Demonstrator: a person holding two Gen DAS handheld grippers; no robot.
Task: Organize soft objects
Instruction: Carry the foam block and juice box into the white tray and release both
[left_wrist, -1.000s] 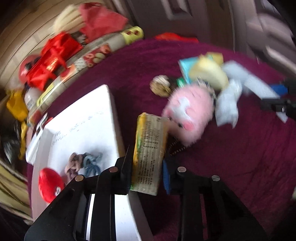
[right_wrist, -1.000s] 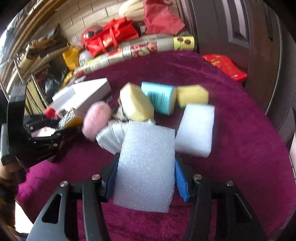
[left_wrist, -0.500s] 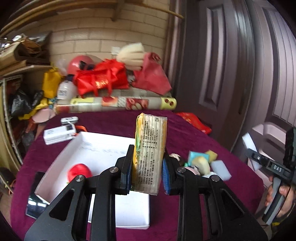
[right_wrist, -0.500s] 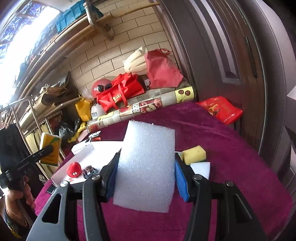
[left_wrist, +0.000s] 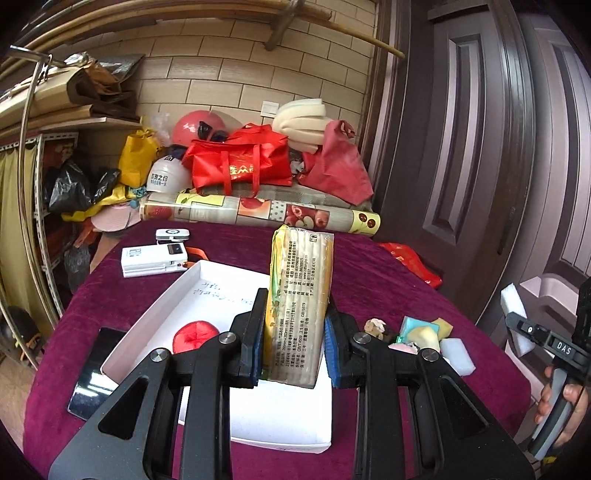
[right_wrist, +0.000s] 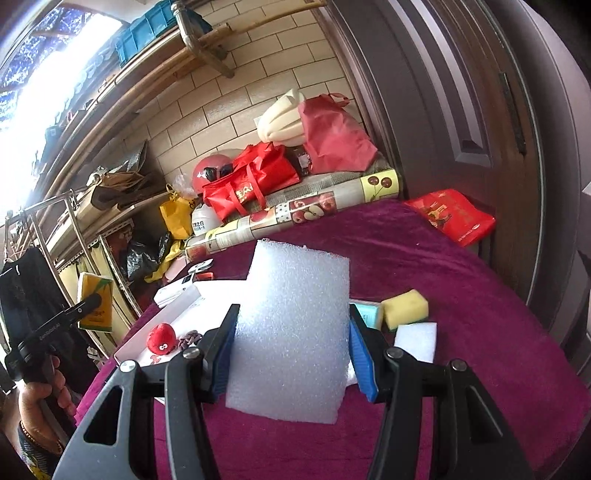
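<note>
My left gripper (left_wrist: 291, 339) is shut on a yellow tissue pack (left_wrist: 299, 302), held upright above the white tray (left_wrist: 155, 314). A red plush toy (left_wrist: 192, 334) lies in that tray. In the right wrist view my right gripper (right_wrist: 291, 354) is shut on a white foam block (right_wrist: 291, 332), raised over the purple tablecloth (right_wrist: 480, 332). The tray (right_wrist: 173, 314) there holds the red plush (right_wrist: 160, 338) and hair ties (right_wrist: 188, 338). A yellow sponge (right_wrist: 404, 308), a teal sponge (right_wrist: 367, 314) and a white foam pad (right_wrist: 415, 341) lie behind the block.
A black phone (left_wrist: 96, 373) and white devices (left_wrist: 153, 258) lie left of the tray. A patterned roll (left_wrist: 258, 212), red bags (left_wrist: 240, 162) and a helmet crowd the table's far edge. A dark door (left_wrist: 480, 147) stands at the right, shelving at the left.
Both grippers rose from low over the table to a level view of the room. The left one swung away from the pile of soft things and rolled upright, the tissue pack still held.
</note>
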